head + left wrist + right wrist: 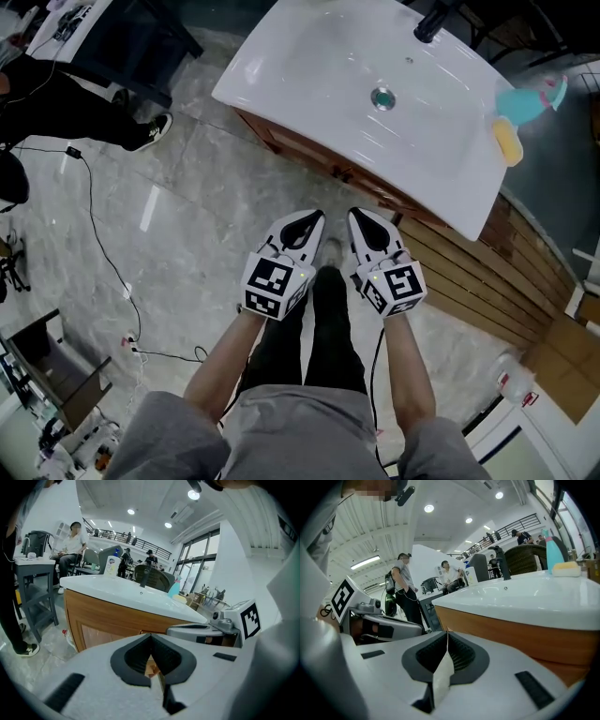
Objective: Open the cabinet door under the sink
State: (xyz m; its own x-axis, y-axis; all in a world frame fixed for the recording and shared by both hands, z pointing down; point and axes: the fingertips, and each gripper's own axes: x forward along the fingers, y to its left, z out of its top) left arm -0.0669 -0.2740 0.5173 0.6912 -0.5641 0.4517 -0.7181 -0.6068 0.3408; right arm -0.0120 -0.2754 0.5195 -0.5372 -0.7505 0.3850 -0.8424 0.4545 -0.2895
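A white sink (366, 84) tops a wooden cabinet (291, 142); only a strip of the cabinet front shows under the basin's rim. In the left gripper view the cabinet's door panel (101, 632) faces me below the sink (126, 595). My left gripper (312, 219) and right gripper (358, 217) hang side by side a short way in front of the cabinet, touching nothing. Both are shut and hold nothing. The left gripper (151, 635) points at the cabinet front. The right gripper (446, 632) points at the wood (511, 634) just under the basin's edge (525, 602).
On the sink stand a black faucet (433, 21), a teal bottle (530, 101) and a yellow sponge (508, 141). A wooden slatted panel (487, 272) runs to the right. A black cable (98, 248) crosses the marble floor, and a person's legs (89, 127) are at the far left.
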